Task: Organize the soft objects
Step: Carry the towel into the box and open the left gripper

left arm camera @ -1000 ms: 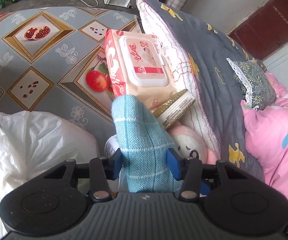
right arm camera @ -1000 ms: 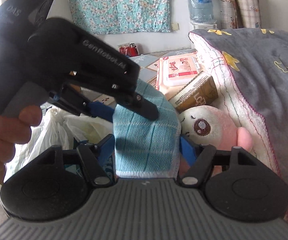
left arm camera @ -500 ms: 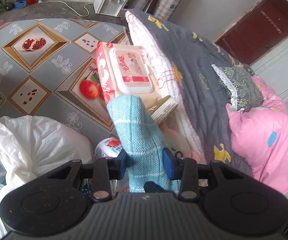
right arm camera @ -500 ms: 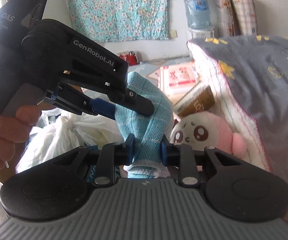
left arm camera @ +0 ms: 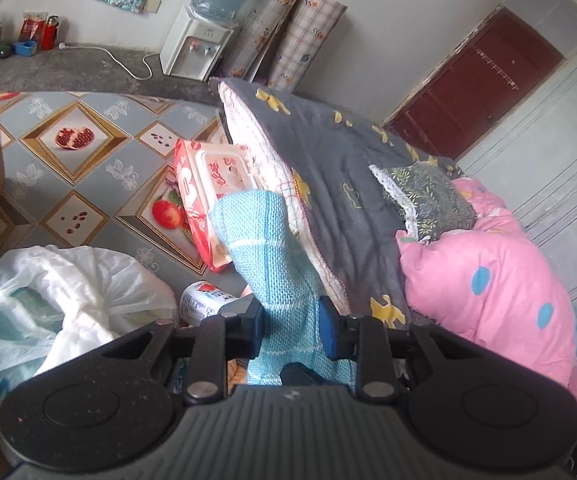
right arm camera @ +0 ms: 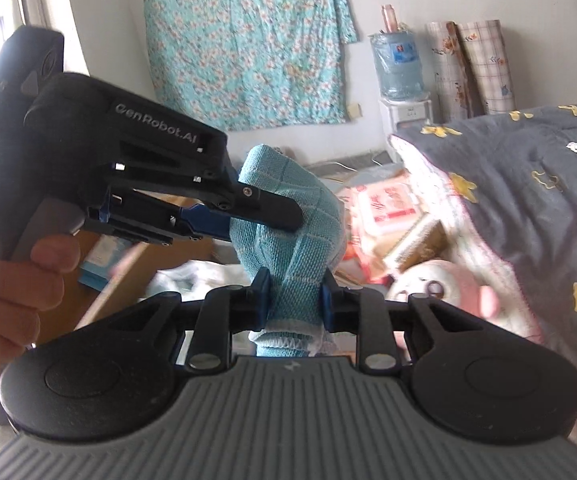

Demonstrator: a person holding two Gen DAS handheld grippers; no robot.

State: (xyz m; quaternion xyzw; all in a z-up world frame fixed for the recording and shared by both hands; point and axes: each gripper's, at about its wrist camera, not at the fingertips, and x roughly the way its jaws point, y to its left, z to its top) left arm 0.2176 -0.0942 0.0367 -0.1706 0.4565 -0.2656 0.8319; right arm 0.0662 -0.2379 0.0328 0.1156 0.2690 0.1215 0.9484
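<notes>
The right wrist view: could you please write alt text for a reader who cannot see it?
The right gripper is shut on a light blue knitted cloth, and the left gripper, held in a hand, pinches the same cloth higher up. Behind lie a pink plush toy, a wet wipes pack and a grey quilt.

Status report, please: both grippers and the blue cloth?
Left gripper shut on blue cloth. Right gripper shut on it too. Cloth bunched between them, off the bed. Nothing blocking.
</notes>
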